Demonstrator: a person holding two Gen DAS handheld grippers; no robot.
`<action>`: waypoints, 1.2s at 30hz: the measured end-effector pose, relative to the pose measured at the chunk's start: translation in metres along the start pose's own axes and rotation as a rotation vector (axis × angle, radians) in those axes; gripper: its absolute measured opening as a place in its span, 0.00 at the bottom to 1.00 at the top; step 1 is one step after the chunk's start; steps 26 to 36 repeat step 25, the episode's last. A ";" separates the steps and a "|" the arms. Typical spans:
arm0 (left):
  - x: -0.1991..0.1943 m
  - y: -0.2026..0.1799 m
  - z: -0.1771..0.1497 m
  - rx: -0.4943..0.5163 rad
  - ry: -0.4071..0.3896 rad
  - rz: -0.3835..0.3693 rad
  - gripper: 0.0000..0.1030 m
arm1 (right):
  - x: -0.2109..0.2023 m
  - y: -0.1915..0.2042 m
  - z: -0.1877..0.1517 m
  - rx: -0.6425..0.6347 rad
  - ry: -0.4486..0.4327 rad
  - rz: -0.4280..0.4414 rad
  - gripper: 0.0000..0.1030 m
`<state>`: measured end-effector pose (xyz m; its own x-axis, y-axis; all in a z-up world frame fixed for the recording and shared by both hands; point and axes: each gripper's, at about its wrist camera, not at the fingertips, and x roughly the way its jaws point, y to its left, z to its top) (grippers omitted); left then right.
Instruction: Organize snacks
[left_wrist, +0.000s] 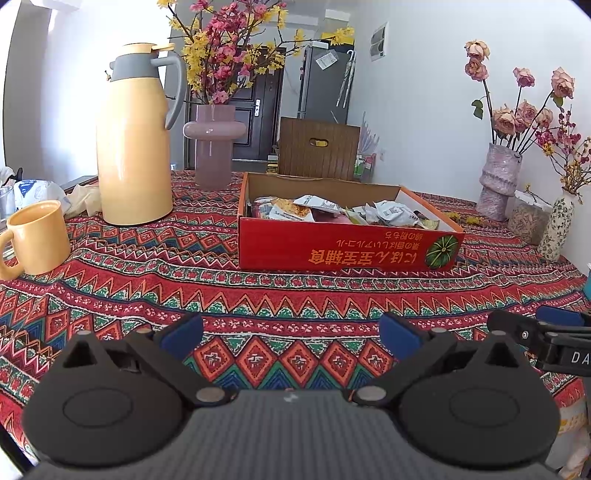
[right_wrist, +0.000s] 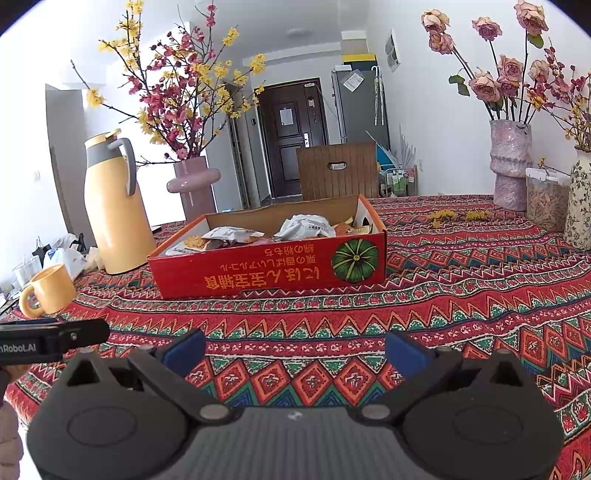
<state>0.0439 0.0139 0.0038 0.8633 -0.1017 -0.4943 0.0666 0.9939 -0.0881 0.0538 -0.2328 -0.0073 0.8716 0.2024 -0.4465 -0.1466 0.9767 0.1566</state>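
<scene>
Both tongs hover low over the bench (left_wrist: 295, 295), spread wide and holding nothing: left tongs (left_wrist: 291, 334), right tongs (right_wrist: 295, 350). Ahead of both, well apart from the blue pads (right_wrist: 184, 350), sits the red box (right_wrist: 273, 266), a shallow open tray with its printed long wall facing you. From the left tongs it lies ahead and slightly right; from the right tongs, ahead and slightly left.

Inside the box lie the snacks (left_wrist: 317, 205), crumpled foil and paper packets piled loosely, some rising above the rim. Judge them light, soft and crinkly. They will likely give under the pads and may slide on one another. Take a packet by a raised fold or sealed edge, not by its puffed middle, and close gently so the contents are not crushed.

The box itself looks like thin cardboard: stiff along its walls, light, and likely to skid on the cloth if you push it. To the left of it stand a jug (left_wrist: 135, 147) and a mug (left_wrist: 37, 236); keep the left tongs off them.
</scene>
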 end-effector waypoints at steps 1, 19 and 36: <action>0.000 0.000 0.000 0.000 -0.001 0.000 1.00 | 0.000 0.000 0.000 0.000 0.000 0.000 1.00; -0.001 0.000 0.001 0.003 0.001 -0.010 1.00 | 0.001 0.000 -0.002 -0.002 0.003 0.000 1.00; 0.001 0.001 0.001 -0.006 0.006 -0.009 1.00 | 0.004 0.000 -0.005 -0.003 0.006 -0.001 1.00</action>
